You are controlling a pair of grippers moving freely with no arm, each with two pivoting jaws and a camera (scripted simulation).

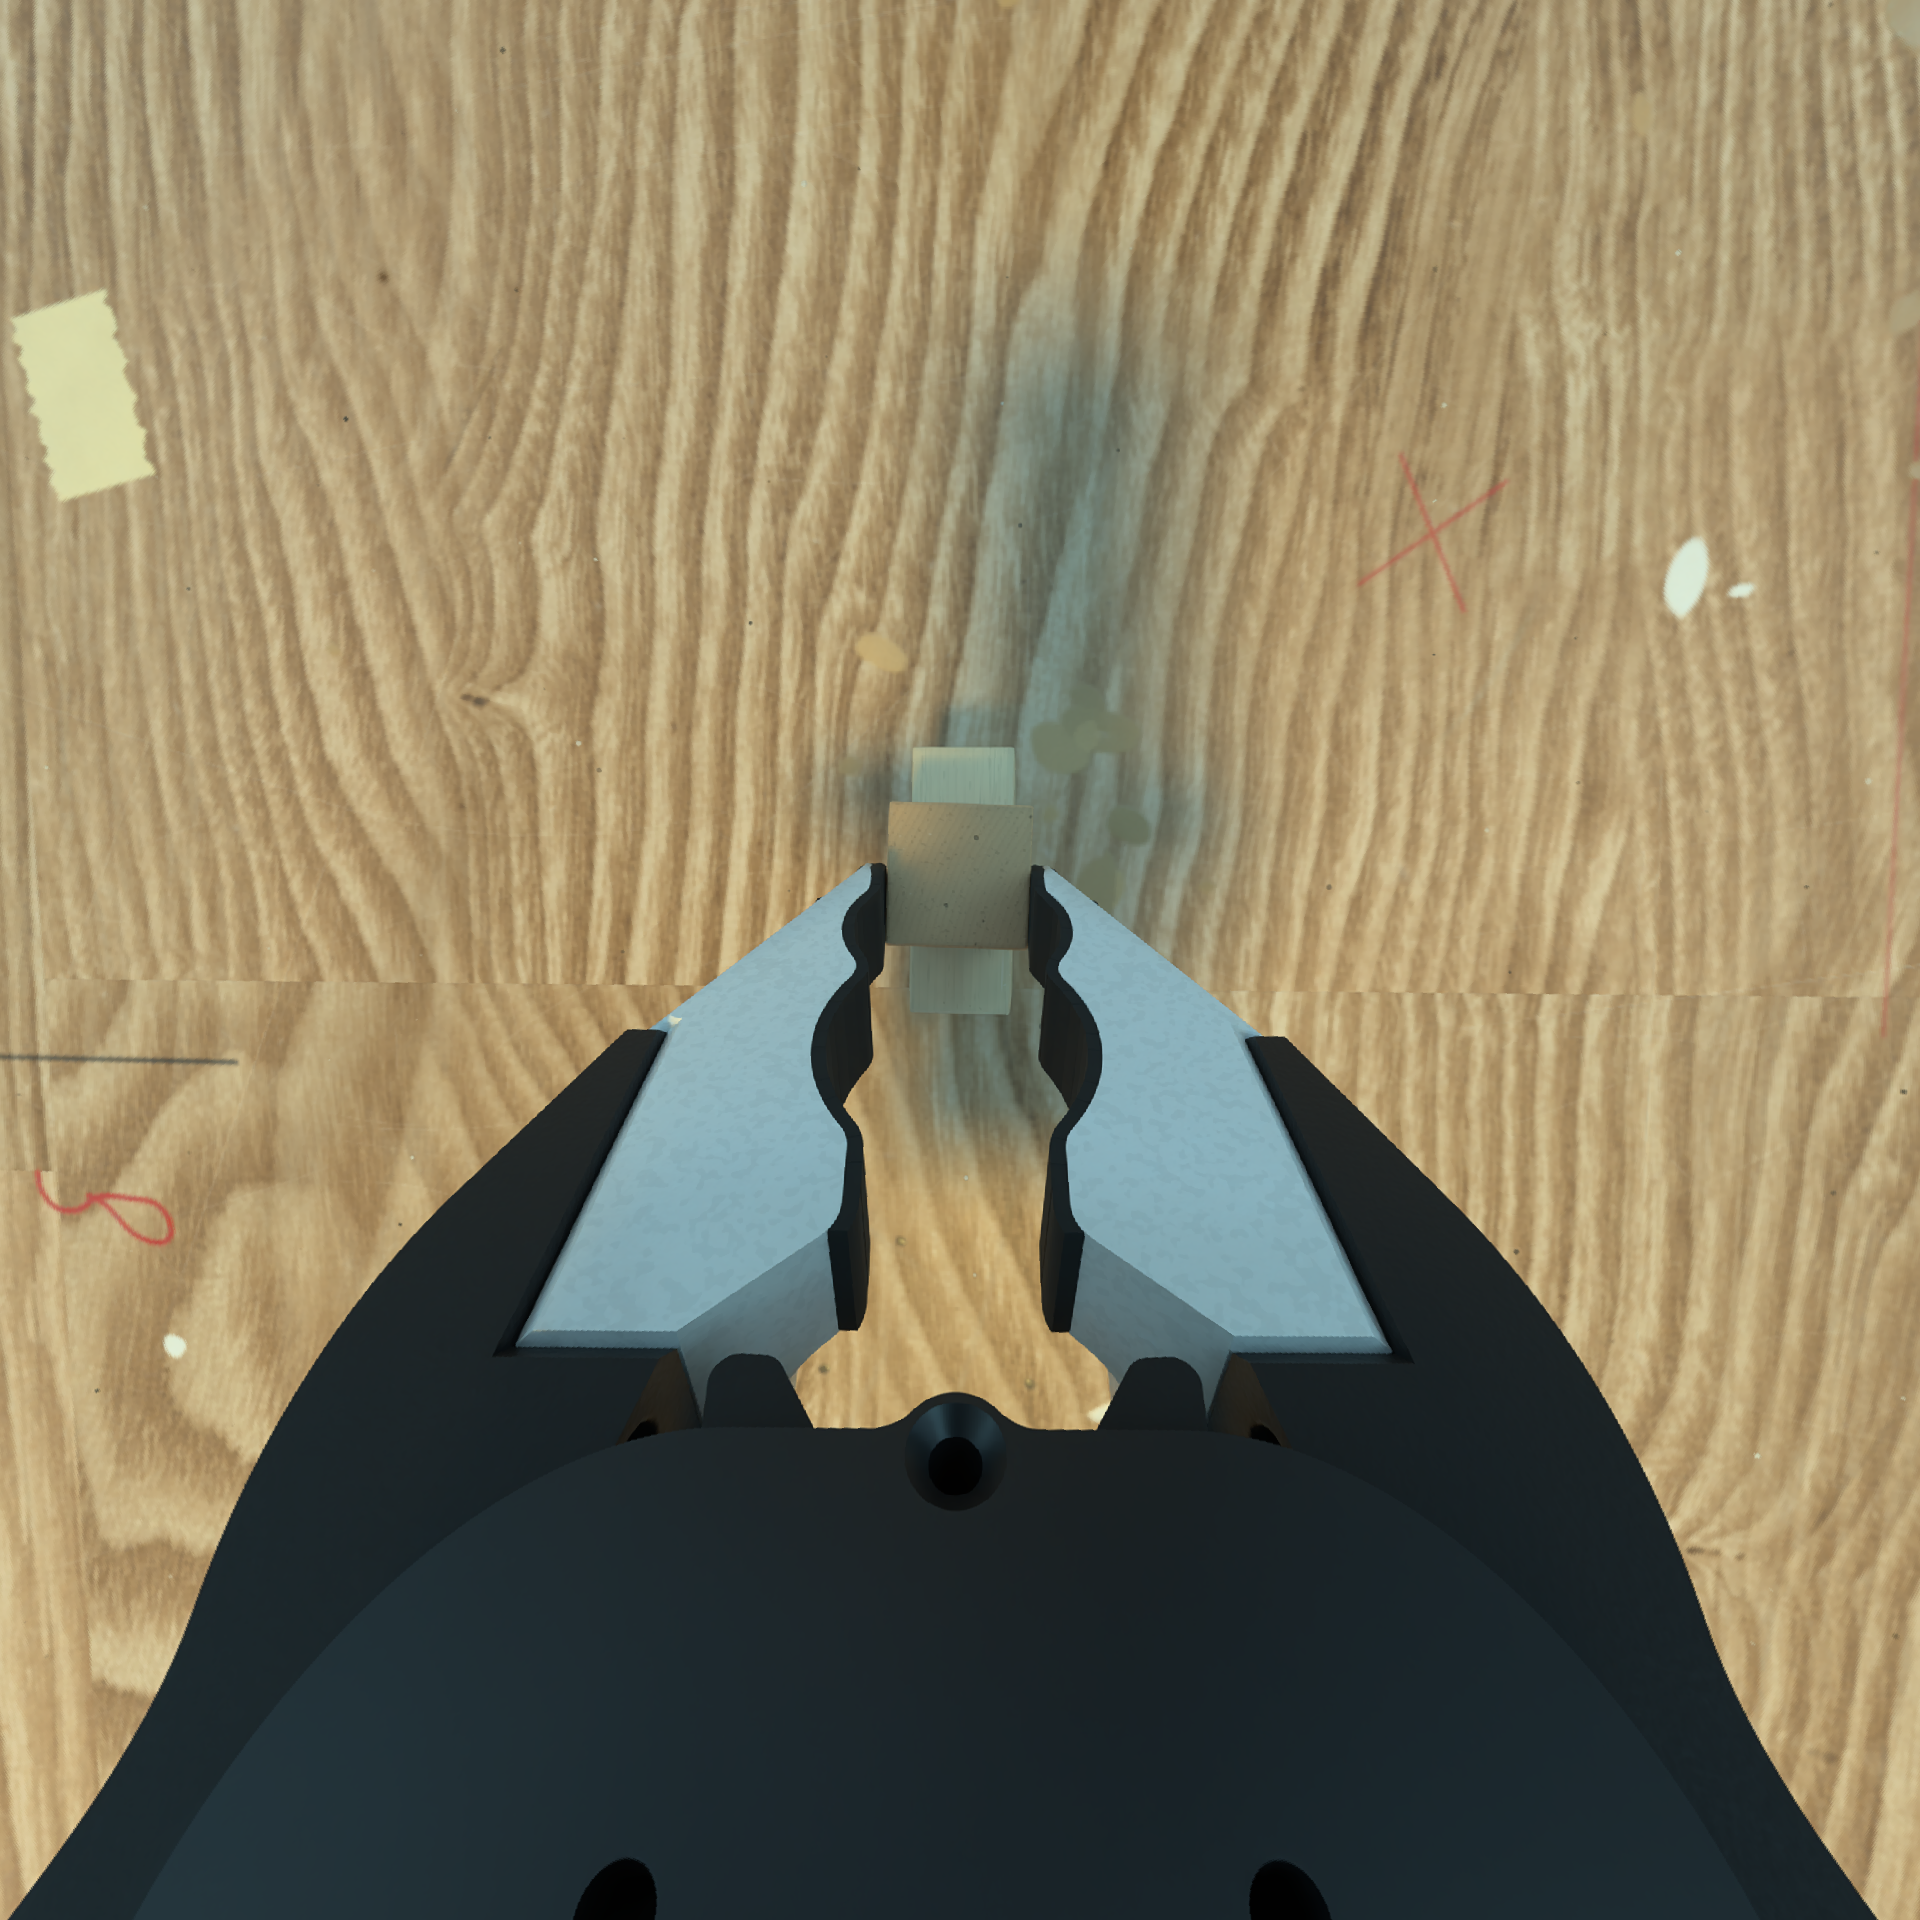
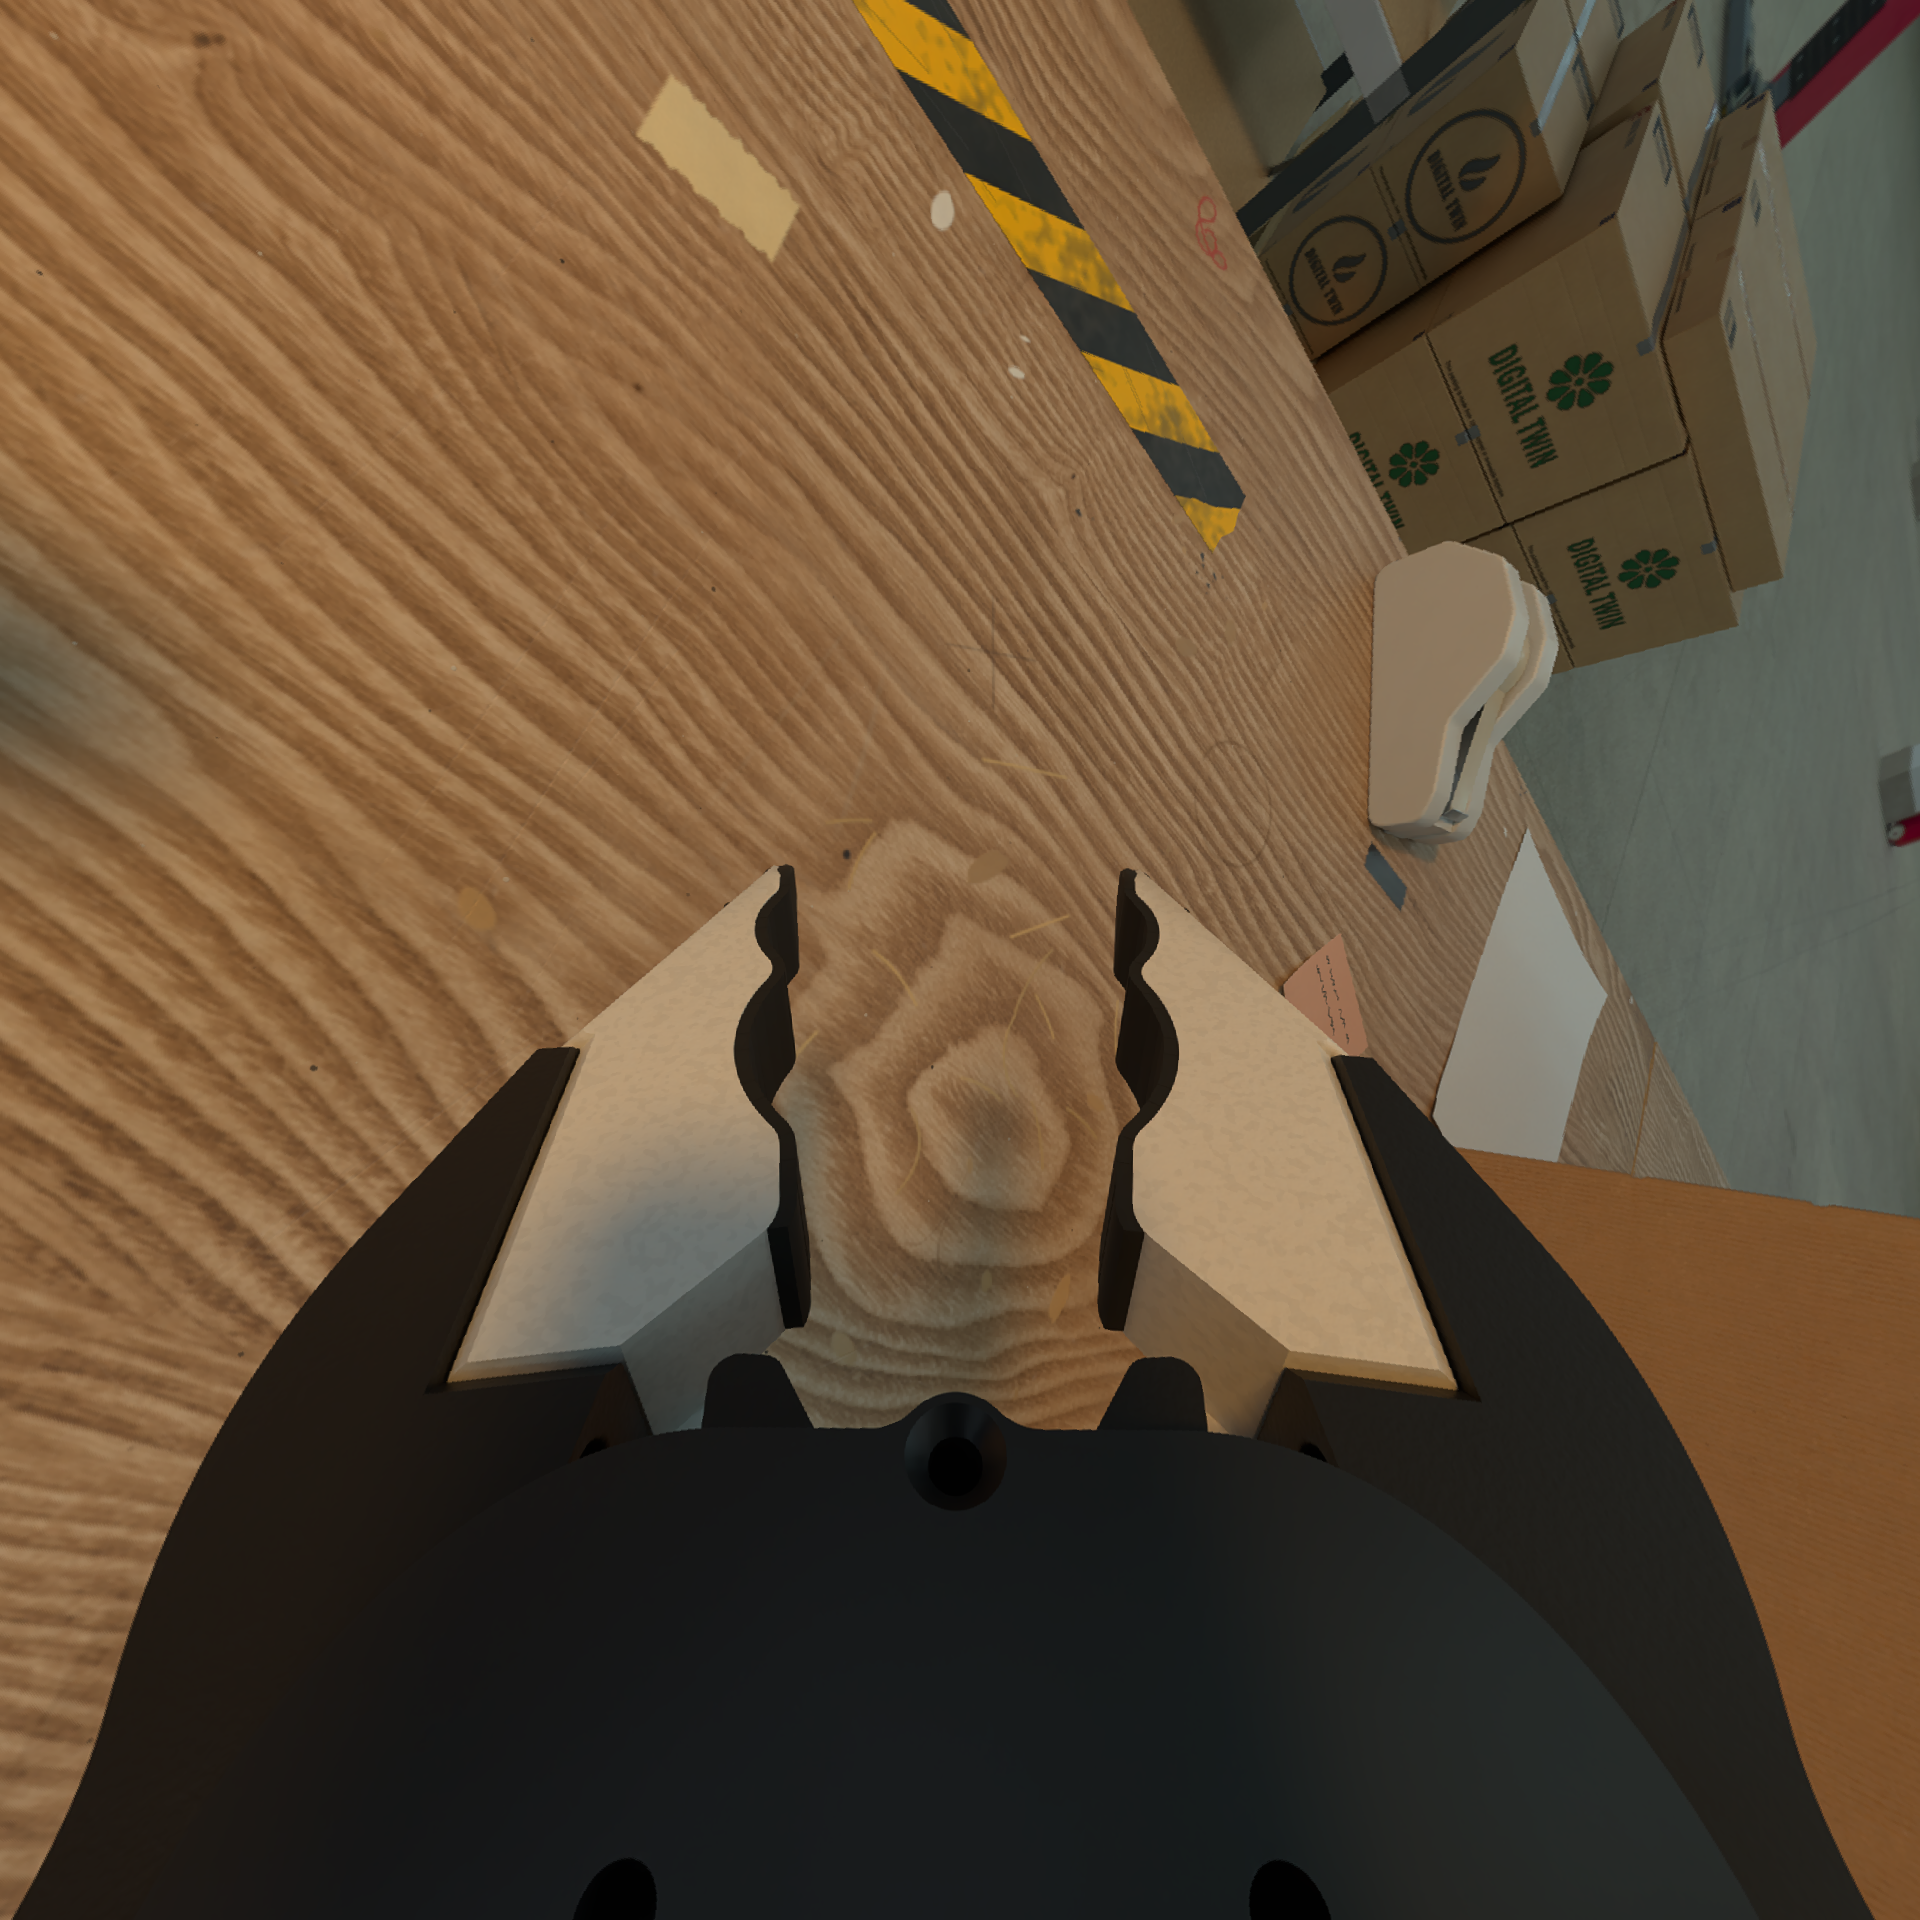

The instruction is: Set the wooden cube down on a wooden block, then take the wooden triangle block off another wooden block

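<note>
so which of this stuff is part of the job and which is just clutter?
Job:
- wooden cube, between the left gripper fingertips
- pale wooden block directly under it

Clutter:
- masking tape strip
- red X mark
- hazard tape
- cardboard boxes
- beige stapler-like tool
- white sheet

Right gripper: open, empty.
</note>
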